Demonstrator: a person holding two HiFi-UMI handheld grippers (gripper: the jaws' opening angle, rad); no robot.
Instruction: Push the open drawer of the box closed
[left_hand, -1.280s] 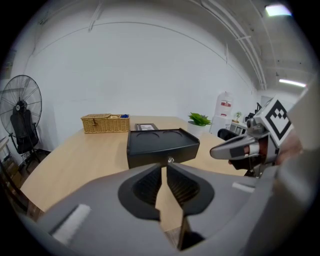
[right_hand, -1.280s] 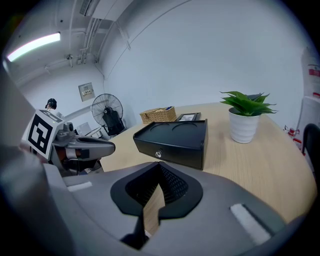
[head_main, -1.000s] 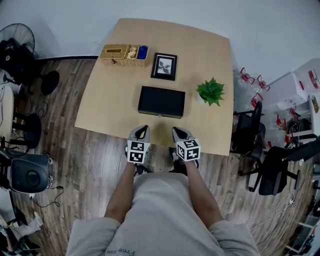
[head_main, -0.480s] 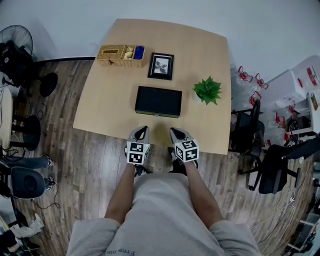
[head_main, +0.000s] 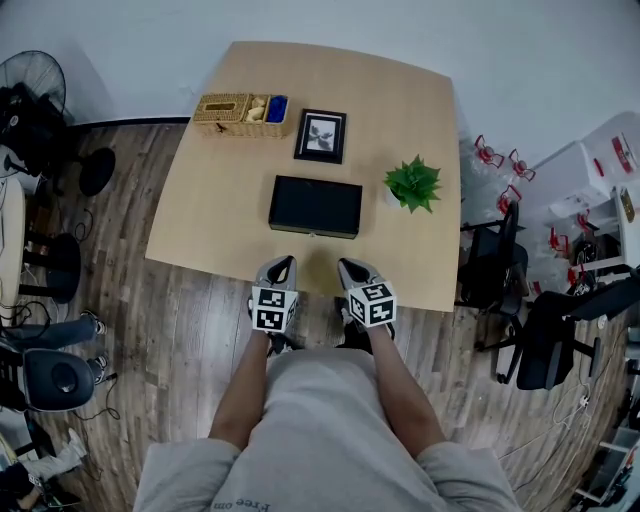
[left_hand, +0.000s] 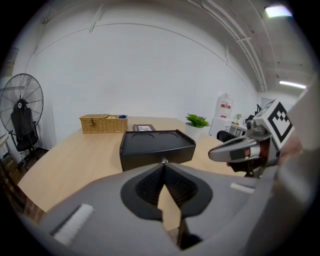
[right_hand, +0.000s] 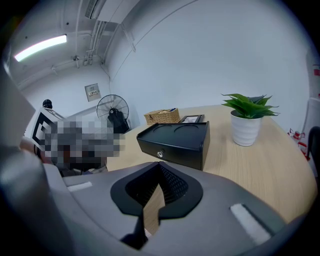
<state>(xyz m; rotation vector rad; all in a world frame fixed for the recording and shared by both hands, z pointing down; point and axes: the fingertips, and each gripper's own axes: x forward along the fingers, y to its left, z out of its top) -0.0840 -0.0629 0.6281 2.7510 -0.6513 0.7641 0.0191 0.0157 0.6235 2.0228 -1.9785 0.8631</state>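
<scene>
Now the box (head_main: 315, 206) lies at twelve o'clock, its long knobbed front facing me. My left gripper (head_main: 282, 264) and right gripper (head_main: 351, 266), both pressed together and empty, sit equally near.

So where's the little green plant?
In the head view, the green plant stands on the right side of the table, just right of the black box and nearer the person than the picture frame.
</scene>
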